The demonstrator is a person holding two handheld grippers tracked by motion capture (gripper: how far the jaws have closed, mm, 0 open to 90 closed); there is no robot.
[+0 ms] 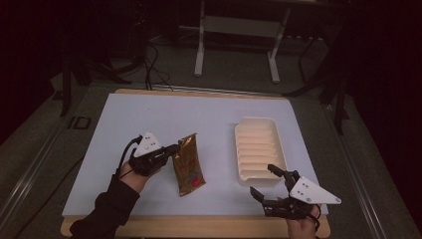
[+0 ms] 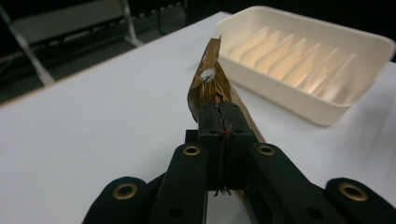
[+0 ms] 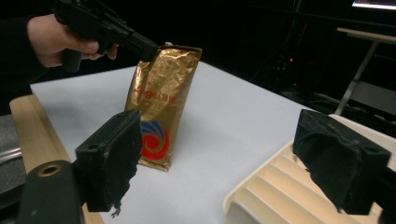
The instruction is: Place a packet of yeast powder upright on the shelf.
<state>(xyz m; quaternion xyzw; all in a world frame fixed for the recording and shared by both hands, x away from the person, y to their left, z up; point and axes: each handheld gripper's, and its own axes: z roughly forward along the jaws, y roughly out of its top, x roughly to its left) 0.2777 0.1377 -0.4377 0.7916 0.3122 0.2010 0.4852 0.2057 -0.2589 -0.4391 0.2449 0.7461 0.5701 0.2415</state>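
A gold foil packet with a red and blue logo stands upright near the middle of the white table. My left gripper is shut on its top edge. In the left gripper view the closed jaws pinch the crumpled foil at their tips. The right gripper view shows the packet hanging from that gripper, its bottom edge at the tabletop; I cannot tell whether it touches. My right gripper stands open by the near corner of a cream ribbed tray, with nothing between its pads.
The tray's wall lies just right of the packet, its near corner under my right gripper. Bare white tabletop spreads left of and behind the packet. The wooden table edge runs along the front. Dark floor with a metal stand lies beyond.
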